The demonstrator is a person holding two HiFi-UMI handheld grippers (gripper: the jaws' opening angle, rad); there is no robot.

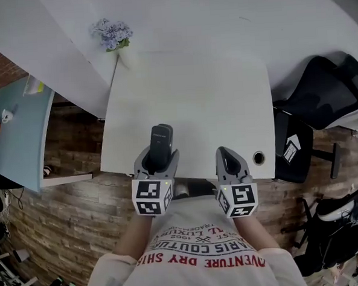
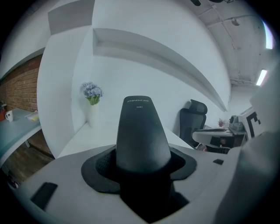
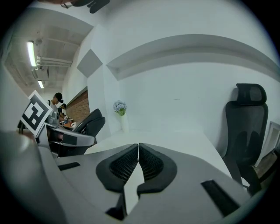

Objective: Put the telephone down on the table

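Observation:
The telephone (image 1: 161, 140) is a dark handset that stands out forward from my left gripper (image 1: 157, 160), just over the front edge of the white table (image 1: 194, 96). In the left gripper view the telephone (image 2: 140, 131) fills the gap between the jaws of the left gripper (image 2: 142, 168), and both dark pads press on its sides. My right gripper (image 1: 229, 161) hovers at the table's front edge to the right. Its jaws meet with nothing between them, as the right gripper (image 3: 138, 161) shows in its own view.
A white vase of pale flowers (image 1: 113, 36) stands at the table's far left corner. A cable hole (image 1: 258, 158) sits near the front right corner. A black office chair (image 1: 327, 94) stands to the right, and a light blue desk (image 1: 18, 137) to the left.

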